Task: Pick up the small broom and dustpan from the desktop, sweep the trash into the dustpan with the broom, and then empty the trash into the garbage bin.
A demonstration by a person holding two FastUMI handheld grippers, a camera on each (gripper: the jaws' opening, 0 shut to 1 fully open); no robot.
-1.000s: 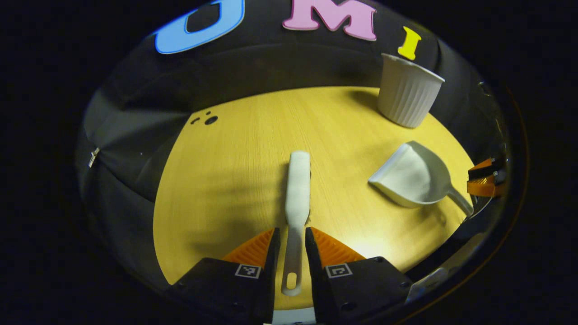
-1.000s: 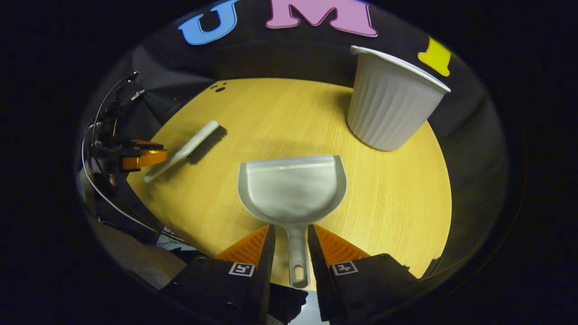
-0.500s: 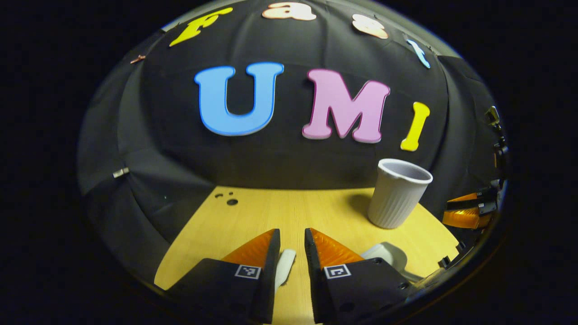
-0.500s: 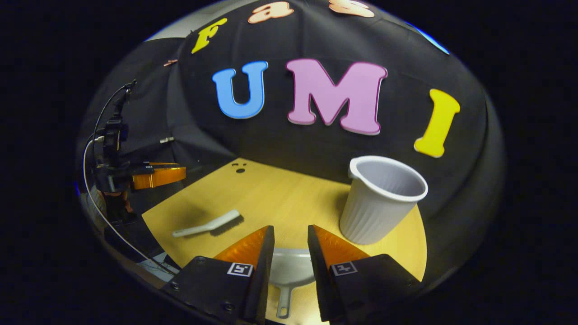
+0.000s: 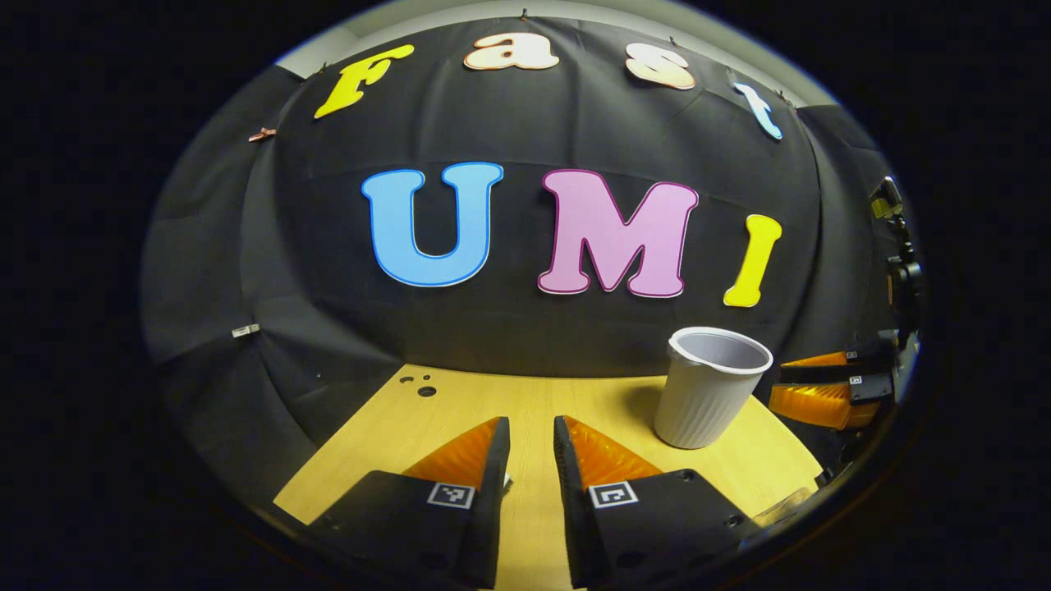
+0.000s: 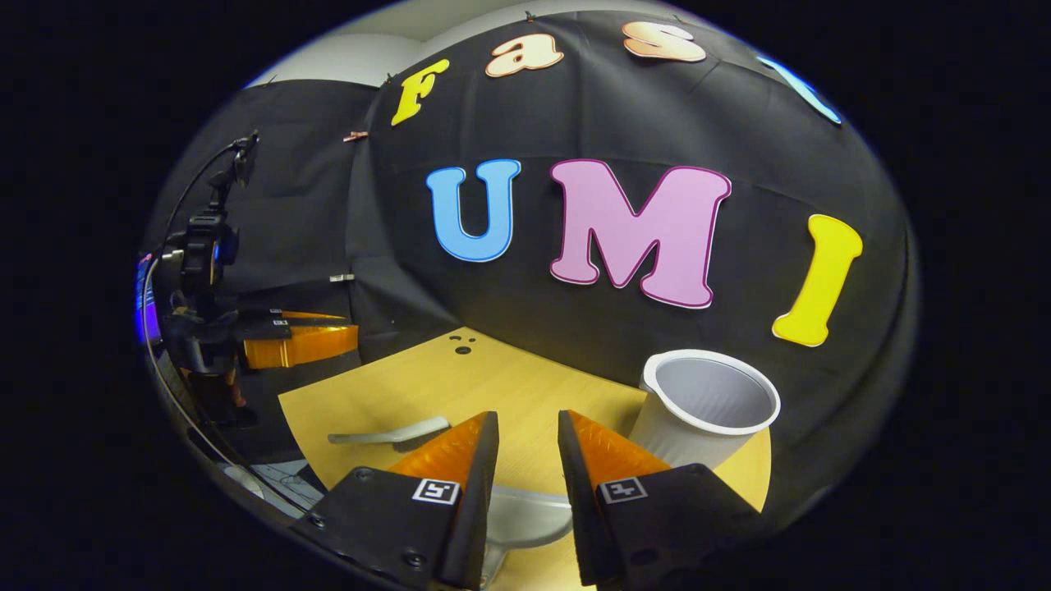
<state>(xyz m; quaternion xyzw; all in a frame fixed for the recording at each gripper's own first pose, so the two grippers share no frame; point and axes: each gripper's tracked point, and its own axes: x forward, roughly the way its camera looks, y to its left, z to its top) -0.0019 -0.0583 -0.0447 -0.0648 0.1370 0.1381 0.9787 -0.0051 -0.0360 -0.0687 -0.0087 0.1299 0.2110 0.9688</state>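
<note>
The white broom [image 6: 390, 432] lies flat on the yellow table [image 6: 509, 386], left of my right gripper [image 6: 528, 431]. Low between that gripper's fingers shows part of the pale dustpan [image 6: 525, 517], resting on the table below them and not held. The white ribbed garbage bin [image 6: 706, 410] stands upright just to the right. My left gripper [image 5: 531, 435] hovers over the table [image 5: 460, 410], its jaws almost together with nothing between them; the bin [image 5: 710, 390] is ahead on its right. Each gripper appears in the other's view: the left gripper [image 6: 300, 345] and the right gripper [image 5: 821, 394].
A few small dark holes [image 5: 423, 387] mark the table's far left corner. The black cloth wall rises right behind the table. A cabled camera mount [image 6: 201, 246] rides above the left gripper at the table's left edge.
Both grippers have lifted and tilted up from looking down on the broom and dustpan handles to facing the wall. The broom and dustpan stayed on the table.
</note>
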